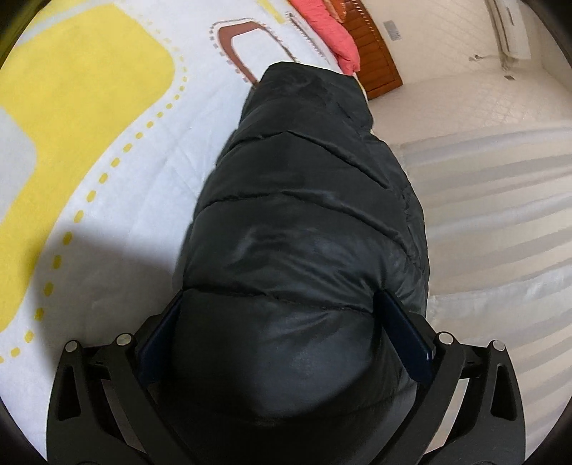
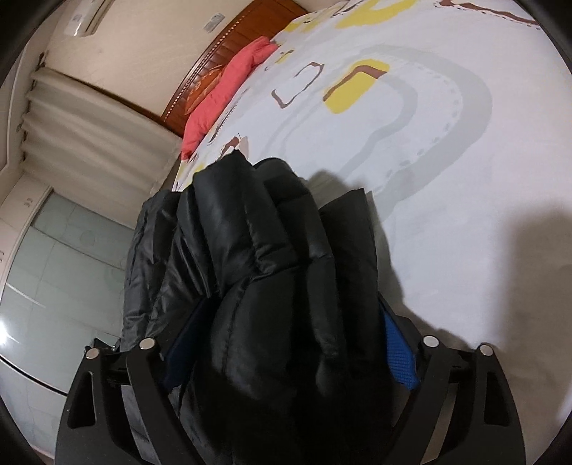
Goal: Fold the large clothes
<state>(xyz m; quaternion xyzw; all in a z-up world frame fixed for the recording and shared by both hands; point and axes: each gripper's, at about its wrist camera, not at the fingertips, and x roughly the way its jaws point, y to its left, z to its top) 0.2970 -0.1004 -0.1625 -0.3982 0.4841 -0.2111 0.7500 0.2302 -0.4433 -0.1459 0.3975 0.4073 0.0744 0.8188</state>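
- Left wrist view: the left gripper [image 1: 282,322] is straddling a fat roll of the black jacket [image 1: 304,200], fingers spread very wide, with the padded fabric filling the whole gap and bulging against both blue pads [image 1: 404,329]. That reads as a wide grip on the bundle.
- The jacket is stretching away along the edge of the bed [image 1: 107,150], lying on the patterned cover, its far end near the pink pillow [image 1: 332,32].
- Here the step seems to be laying the folded bundle down, so the hand should be lowering evenly and keeping the roll square to the bed edge, not letting it slide toward the floor side.
- Right wrist view: the right gripper [image 2: 286,343] is clamping a thicker, bunched stack of jacket layers [image 2: 257,250], which is pressing on both pads; one blue pad [image 2: 400,354] is peeking out.
- Several layers are fanning out ahead of the fingers, so the risk is that the stack springs apart when let go.
- Best to be pressing the puffed layers flat on the bed before easing the grip, both hands together.
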